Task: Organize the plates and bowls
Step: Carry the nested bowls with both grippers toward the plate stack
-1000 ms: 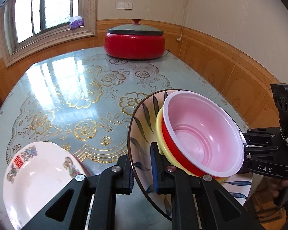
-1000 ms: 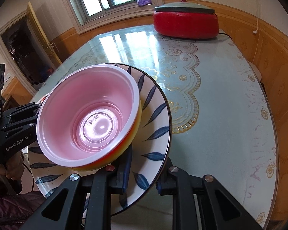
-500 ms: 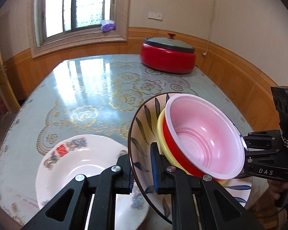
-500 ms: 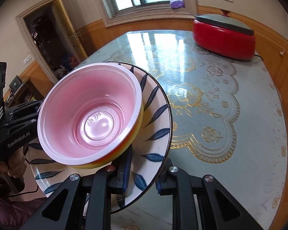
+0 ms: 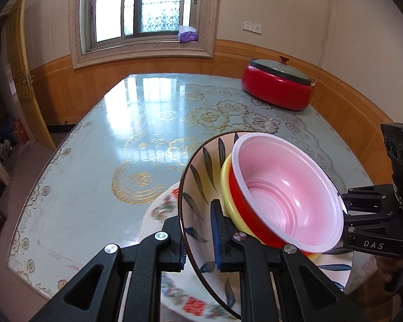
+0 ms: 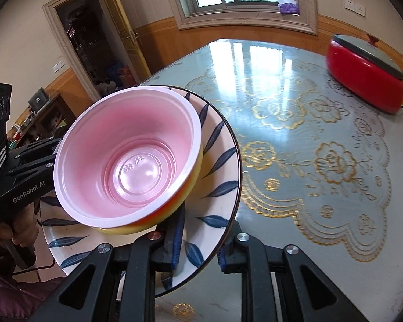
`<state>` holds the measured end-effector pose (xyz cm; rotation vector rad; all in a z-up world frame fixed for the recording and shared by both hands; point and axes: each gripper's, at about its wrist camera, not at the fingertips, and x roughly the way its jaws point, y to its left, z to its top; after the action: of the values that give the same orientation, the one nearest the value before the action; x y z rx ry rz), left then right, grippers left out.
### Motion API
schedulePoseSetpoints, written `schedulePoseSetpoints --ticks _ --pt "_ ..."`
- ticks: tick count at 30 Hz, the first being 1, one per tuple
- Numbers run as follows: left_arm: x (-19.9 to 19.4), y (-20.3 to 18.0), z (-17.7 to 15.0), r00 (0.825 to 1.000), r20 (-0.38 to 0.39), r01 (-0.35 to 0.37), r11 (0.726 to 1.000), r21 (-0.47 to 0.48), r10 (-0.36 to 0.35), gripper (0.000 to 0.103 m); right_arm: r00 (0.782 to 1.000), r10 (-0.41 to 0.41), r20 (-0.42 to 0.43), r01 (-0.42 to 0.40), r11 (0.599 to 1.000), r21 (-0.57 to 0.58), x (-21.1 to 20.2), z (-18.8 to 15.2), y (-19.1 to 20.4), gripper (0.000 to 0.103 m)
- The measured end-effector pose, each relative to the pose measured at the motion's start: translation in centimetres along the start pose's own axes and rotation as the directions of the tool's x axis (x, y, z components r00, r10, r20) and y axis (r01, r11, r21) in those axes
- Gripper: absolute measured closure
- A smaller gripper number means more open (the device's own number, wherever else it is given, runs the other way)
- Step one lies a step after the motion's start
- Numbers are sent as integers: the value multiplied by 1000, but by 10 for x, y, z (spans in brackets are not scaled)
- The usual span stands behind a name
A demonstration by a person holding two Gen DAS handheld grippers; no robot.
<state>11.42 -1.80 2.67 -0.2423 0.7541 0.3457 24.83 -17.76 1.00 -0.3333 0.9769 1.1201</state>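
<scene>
A blue-leaf plate (image 5: pixel 201 187) (image 6: pixel 223 161) carries a red bowl with a pink inside (image 5: pixel 287 201) (image 6: pixel 129 161), nested in a yellow bowl (image 5: pixel 227 187) (image 6: pixel 121 230). My left gripper (image 5: pixel 197 236) is shut on the plate's near rim. My right gripper (image 6: pixel 198 244) is shut on the opposite rim, and it also shows in the left wrist view (image 5: pixel 373 222). The two hold the plate tilted above the table. A white floral plate (image 5: pixel 169 289) lies on the table under the held plate, partly hidden.
A red electric pot with a grey lid (image 5: pixel 276 86) (image 6: pixel 362 72) stands at the table's far right. The glass-topped table (image 5: pixel 121 147) has a gold flower cloth. An open doorway (image 6: pixel 94 40) lies to the left, a window behind.
Both grippers have swung the held plate and bowls back and to the left. The white floral plate has gone from left of the held plate to under it.
</scene>
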Motion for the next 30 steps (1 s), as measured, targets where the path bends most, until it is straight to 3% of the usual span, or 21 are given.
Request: schedulePoseSetpoints --ticks 10,22,30 --pt "19 47 -13 996 -54 65 998 12 -64 89 997 -56 -49 58 997 42 35 -1 32 84" --pt "51 54 -23 984 -113 151 984 91 -140 89 979 -196 -64 202 973 112 54 -13 46 85" --pt "58 48 -23 974 -130 202 970 136 -185 88 962 -270 -43 273 951 143 40 -18 43 86"
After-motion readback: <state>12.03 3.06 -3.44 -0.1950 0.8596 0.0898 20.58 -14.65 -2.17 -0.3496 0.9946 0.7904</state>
